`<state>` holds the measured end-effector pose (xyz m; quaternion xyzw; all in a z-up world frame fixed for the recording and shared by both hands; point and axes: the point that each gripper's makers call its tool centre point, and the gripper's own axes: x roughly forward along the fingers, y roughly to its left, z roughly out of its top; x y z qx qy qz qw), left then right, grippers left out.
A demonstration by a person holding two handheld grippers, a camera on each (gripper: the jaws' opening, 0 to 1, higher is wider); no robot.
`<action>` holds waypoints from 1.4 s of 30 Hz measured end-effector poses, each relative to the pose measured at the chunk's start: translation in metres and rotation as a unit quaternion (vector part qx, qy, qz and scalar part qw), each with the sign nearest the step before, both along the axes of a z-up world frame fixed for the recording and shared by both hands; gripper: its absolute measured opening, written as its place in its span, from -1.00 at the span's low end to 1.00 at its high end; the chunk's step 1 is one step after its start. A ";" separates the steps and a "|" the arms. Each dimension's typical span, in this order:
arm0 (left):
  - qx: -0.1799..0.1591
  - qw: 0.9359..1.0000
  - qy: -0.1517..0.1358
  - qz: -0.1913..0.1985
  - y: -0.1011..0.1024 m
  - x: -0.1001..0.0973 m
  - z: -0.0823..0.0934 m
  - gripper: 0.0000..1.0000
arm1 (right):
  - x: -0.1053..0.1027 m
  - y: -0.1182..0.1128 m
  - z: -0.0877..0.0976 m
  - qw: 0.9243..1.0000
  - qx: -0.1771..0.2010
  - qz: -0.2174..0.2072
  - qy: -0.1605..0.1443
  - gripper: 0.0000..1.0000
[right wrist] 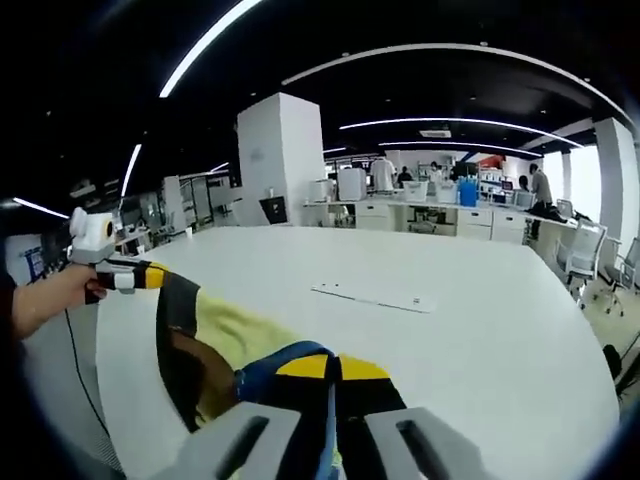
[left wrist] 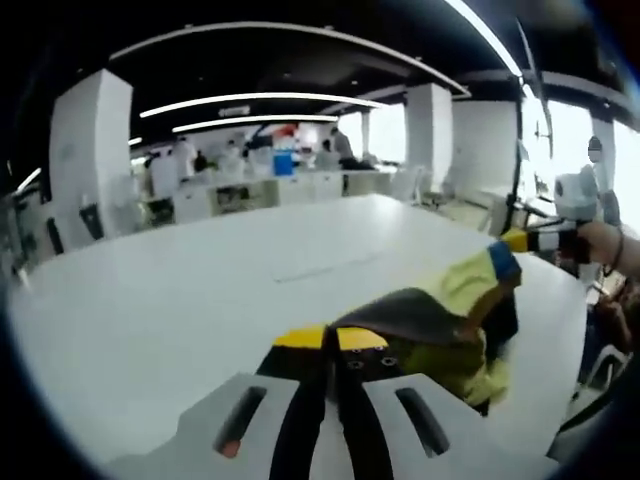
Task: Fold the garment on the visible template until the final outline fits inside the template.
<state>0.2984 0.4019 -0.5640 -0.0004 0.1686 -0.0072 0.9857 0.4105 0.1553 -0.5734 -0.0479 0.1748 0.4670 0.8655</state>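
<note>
Both grippers are clamped on the yellow garment: left gripper, right gripper. It hangs between them above the white surface. Next, it likely needs laying flat.

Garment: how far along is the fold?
Early. Done: both claws are shut on the garment, the left claw on one part, the right claw on another. In hand: it hangs bunched between them above the white table. Left: lay it flat and fold it; no fold is made yet, and I can't pick out a template.
</note>
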 end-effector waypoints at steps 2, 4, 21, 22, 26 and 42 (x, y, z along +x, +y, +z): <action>-0.002 1.000 0.001 0.001 0.003 0.007 0.002 -1.00 | 0.007 0.003 0.003 1.000 0.001 -0.002 -0.004 -1.00; 0.003 1.000 0.005 -0.002 0.006 0.016 0.001 -1.00 | 0.015 0.005 0.005 1.000 -0.002 -0.004 -0.008 -1.00; 0.001 1.000 0.017 -0.007 0.032 0.089 -0.029 -1.00 | 0.092 0.027 -0.028 0.999 -0.006 -0.049 0.020 -1.00; -0.002 1.000 0.019 -0.006 0.034 0.093 -0.031 -1.00 | 0.096 0.029 -0.031 0.998 -0.008 -0.052 0.021 -1.00; -0.029 0.999 0.029 0.007 0.037 0.108 -0.047 -1.00 | 0.113 0.036 -0.046 0.998 -0.016 -0.060 0.028 -1.00; -0.017 0.993 0.117 0.018 0.048 0.136 -0.125 -1.00 | 0.155 0.046 -0.121 0.992 -0.063 -0.088 0.071 -1.00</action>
